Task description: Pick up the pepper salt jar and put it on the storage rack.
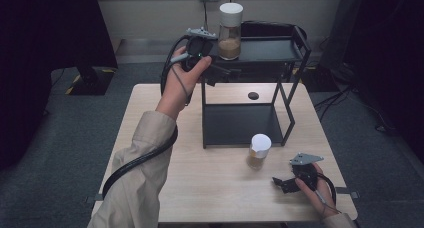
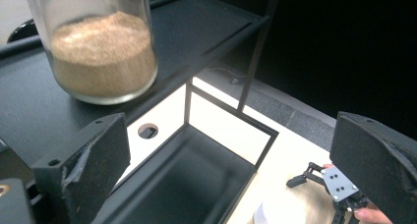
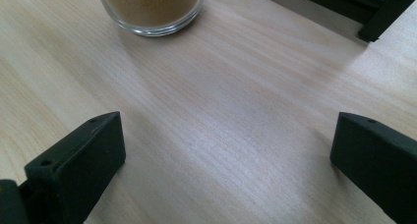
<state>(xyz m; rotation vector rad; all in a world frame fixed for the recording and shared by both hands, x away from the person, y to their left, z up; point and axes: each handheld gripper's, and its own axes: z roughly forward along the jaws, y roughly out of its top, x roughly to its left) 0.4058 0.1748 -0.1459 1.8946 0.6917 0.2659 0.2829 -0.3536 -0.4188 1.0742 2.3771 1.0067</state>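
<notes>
We see both claws wide open, empty: left gripper (image 1: 220, 74) beside shelf jar (image 1: 230, 32), right gripper (image 1: 285, 183) near table jar (image 1: 258, 151).

So there are two jars here. The tall jar (image 1: 230, 30) is clear glass with a white lid and brown grainy stuff filling roughly the bottom third. It's standing upright on the top shelf of the black rack (image 1: 270, 50), toward its left end. The short jar (image 1: 259, 151) has the same white lid and brown fill, and it's upright on the table (image 1: 210, 188), just in front of the rack's lower shelf, near its right front corner.
</notes>
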